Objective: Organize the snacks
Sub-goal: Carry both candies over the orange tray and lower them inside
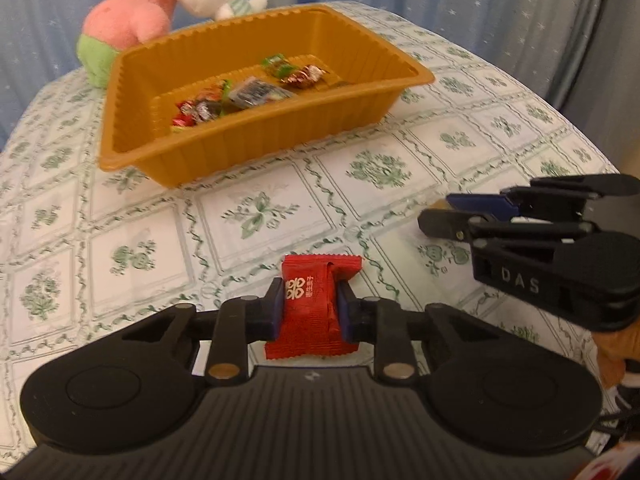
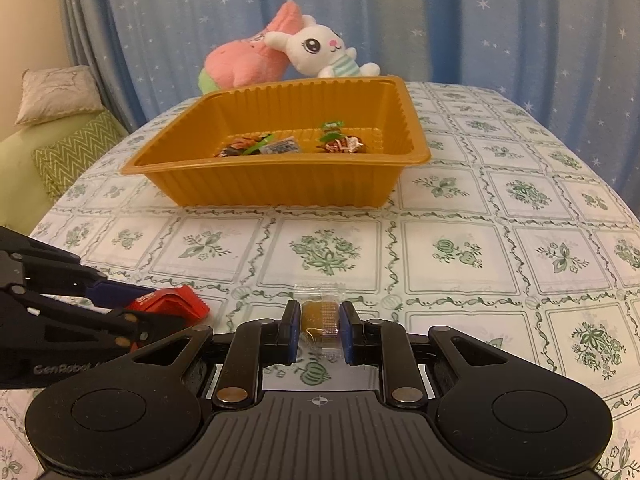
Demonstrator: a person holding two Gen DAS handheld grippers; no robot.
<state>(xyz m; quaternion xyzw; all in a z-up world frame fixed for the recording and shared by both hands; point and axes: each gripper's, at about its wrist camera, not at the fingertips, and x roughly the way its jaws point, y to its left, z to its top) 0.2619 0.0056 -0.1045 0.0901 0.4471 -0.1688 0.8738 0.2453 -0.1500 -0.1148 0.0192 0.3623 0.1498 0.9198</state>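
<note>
Left wrist view
Left gripper (image 1: 311,312): jaws clenched on the red snack packet (image 1: 314,312), blue pads pressing its two long sides near the middle.
Red snack packet: pinched upright between the pads, its lower edge close to the worktop (image 1: 280,208); whether it touches the cloth cannot be told.
Handling: it looks light; a crinkly foil-type wrapper that gives under pressure and is likely slick. The middle hold over the filled part seems sound; a hold on the flat sealed ends would probably slip.
Orange tray (image 1: 280,120): stands well beyond the packet, already holding several wrapped sweets (image 1: 248,92).
Right gripper (image 1: 472,216): seen from the side at right, low over the worktop; its load is hidden here.
Plush toys (image 1: 160,12): behind the tray, clear of the work.

Right wrist view
Right gripper (image 2: 319,326): jaws clenched on a clear-wrapped brown sweet (image 2: 320,318).
Clear-wrapped brown sweet: held between the pads just above the patterned cloth, near the worktop's front edge.
Handling: small and light, judging by looks; the block inside appears firm while the loose film around it crumples. Grip belongs on the block, not the film.
Left gripper (image 2: 132,308): at lower left, the red packet showing at its tips.
Orange tray (image 2: 280,184): straight ahead, well apart, open side up.
</note>
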